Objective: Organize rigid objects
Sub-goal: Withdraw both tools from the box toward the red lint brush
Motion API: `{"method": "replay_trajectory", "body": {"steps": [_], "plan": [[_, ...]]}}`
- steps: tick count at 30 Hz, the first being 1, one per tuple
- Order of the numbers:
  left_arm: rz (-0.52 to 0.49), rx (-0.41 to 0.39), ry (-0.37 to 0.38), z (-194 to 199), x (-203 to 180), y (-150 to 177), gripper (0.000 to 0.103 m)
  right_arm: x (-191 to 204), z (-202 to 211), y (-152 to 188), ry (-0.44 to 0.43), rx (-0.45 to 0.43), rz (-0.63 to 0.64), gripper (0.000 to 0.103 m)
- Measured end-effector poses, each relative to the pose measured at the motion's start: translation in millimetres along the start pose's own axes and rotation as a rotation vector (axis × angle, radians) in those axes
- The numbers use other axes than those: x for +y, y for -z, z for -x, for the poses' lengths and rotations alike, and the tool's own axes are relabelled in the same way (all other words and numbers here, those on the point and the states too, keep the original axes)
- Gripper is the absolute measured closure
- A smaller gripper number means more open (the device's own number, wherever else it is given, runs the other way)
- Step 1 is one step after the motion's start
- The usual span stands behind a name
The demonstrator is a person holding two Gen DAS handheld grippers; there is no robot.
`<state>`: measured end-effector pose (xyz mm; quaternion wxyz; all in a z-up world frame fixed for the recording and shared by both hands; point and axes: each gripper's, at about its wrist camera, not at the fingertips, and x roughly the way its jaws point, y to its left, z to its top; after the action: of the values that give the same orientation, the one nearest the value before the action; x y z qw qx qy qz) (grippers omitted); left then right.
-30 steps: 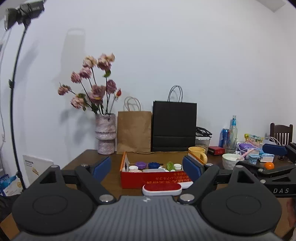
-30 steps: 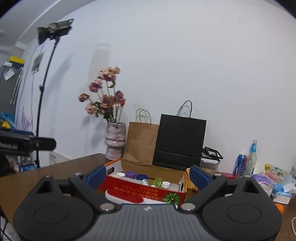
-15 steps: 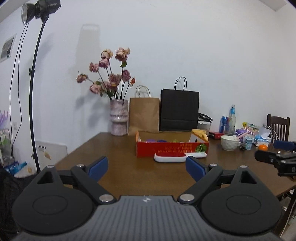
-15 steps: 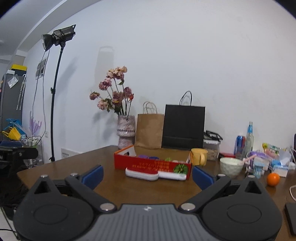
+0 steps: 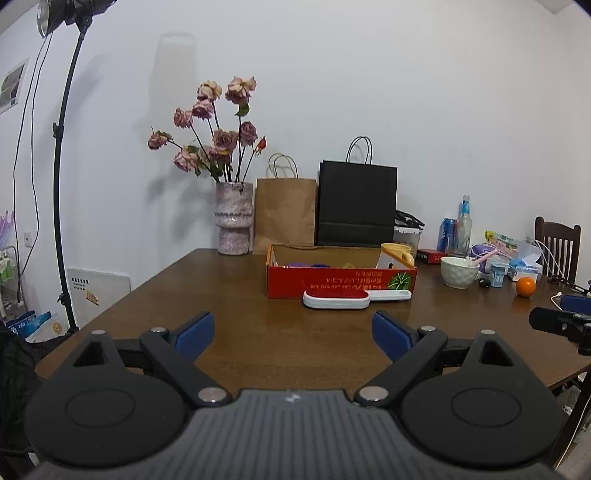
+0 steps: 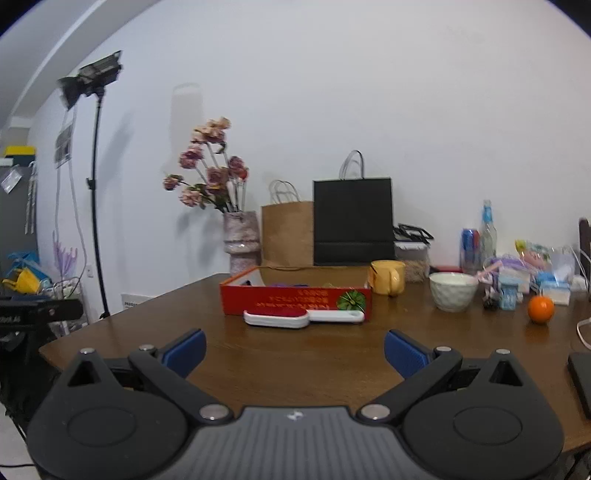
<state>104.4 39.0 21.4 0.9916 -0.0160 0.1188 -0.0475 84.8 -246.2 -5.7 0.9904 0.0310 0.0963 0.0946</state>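
A plain white wall (image 5: 406,92) fills the far side of the room. A dark wooden counter (image 5: 258,332) stands against it, its near left corner rounded. On the left a black light stand (image 5: 61,177) rises from the floor with a lamp (image 5: 70,9) at its top, and cables hang beside it. A small picture (image 5: 13,85) is fixed to the left wall. A white panel (image 5: 98,291) leans low against the wall under the counter's left edge. At the far right a dark wooden chair (image 5: 557,243) stands by the counter. The right wrist view shows a grey cabinet (image 6: 14,206) at the far left with a yellow box (image 6: 18,150) on top.
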Motion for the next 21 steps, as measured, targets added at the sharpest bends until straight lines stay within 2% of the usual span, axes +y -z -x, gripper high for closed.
{"method": "replay_trajectory", "body": {"steps": [9, 13, 21], "plan": [[0.006, 0.085, 0.0, -47, -6, 3, 0.008, -36, -48, 1, 0.054, 0.098, -0.068, 0.002], [0.008, 0.128, 0.008, -78, -8, -3, 0.008, -53, -83, -7, 0.057, 0.152, -0.097, 0.01], [-0.007, 0.224, 0.051, -168, -2, -24, 0.009, -85, -169, -31, 0.028, 0.218, -0.102, 0.018]]}}
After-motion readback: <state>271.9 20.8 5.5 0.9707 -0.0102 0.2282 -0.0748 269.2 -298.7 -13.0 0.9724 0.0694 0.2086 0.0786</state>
